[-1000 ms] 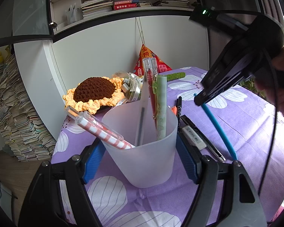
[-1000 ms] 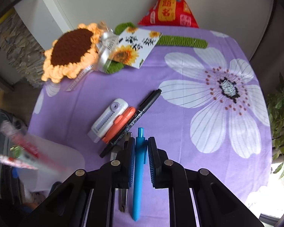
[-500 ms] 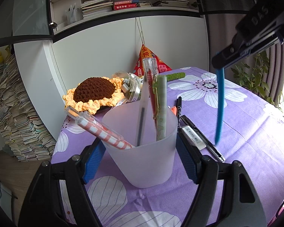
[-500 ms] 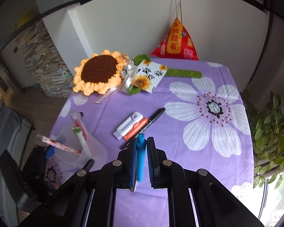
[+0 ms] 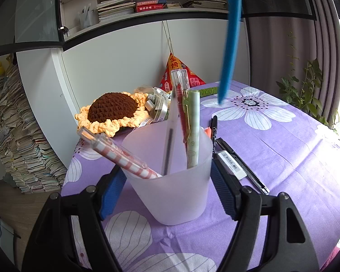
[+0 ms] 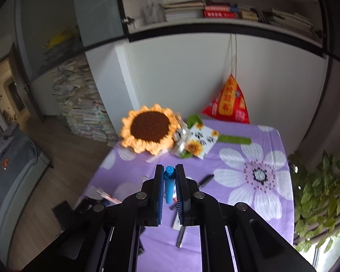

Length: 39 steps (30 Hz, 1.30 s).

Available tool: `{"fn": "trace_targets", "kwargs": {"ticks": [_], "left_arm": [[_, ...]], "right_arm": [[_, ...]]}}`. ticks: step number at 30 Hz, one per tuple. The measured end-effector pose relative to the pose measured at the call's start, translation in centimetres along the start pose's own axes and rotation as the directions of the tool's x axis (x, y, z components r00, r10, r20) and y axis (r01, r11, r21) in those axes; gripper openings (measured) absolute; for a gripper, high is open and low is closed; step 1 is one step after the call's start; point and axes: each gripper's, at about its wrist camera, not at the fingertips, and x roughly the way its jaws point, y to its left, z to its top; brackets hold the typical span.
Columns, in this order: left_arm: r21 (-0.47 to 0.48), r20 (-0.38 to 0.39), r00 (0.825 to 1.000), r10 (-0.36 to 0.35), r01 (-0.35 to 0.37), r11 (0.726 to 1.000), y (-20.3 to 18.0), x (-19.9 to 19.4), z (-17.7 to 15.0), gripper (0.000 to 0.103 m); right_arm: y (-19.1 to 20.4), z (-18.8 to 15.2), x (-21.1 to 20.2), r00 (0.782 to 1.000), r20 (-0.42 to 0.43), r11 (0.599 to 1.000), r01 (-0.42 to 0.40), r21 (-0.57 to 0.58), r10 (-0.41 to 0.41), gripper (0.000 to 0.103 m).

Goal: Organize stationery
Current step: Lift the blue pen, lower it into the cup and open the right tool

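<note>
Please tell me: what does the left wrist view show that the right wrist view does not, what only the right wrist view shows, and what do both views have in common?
Only the left wrist view shows the left hand-held gripper clamped on the frosted cup, with the pens clear inside the cup, such as the checked pen and the green pen.

Only the right wrist view shows the right hand-held gripper shut on the blue pen, and a dark sofa on the floor.

Both show the blue pen, the crochet sunflower, the red pouch, the black marker and the purple tablecloth.
</note>
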Motion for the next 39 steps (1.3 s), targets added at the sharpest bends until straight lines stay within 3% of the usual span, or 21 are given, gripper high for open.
{"fn": "trace_targets", "kwargs": {"ticks": [5, 8, 12, 23, 39], "left_arm": [[0.000, 0.000, 1.000, 0.000, 0.000, 1.000, 0.0, 0.0, 0.0, 0.073], [0.000, 0.000, 1.000, 0.000, 0.000, 1.000, 0.0, 0.0, 0.0, 0.073], [0.000, 0.000, 1.000, 0.000, 0.000, 1.000, 0.0, 0.0, 0.0, 0.073], [-0.001, 0.000, 1.000, 0.000, 0.000, 1.000, 0.0, 0.0, 0.0, 0.073], [-0.001, 0.000, 1.000, -0.001, 0.001, 1.000, -0.3, 0.1, 0.1, 0.073]], "right_arm": [[2.1, 1.4, -3.0, 0.994, 0.093, 0.997, -0.052, -0.055, 0.057, 0.011], [3.1, 1.6, -3.0, 0.991, 0.102, 0.994, -0.082, -0.074, 0.089, 0.011], [3.8, 1.4, -1.1, 0.989, 0.045, 0.988, -0.137, -0.075, 0.140, 0.011], [3.4, -0.8, 7.0, 0.973, -0.163, 0.986, -0.167, -0.020, 0.161, 0.011], [3.1, -2.8, 10.7, 0.946, -0.284, 0.986, -0.165, 0.002, 0.158, 0.011]]}}
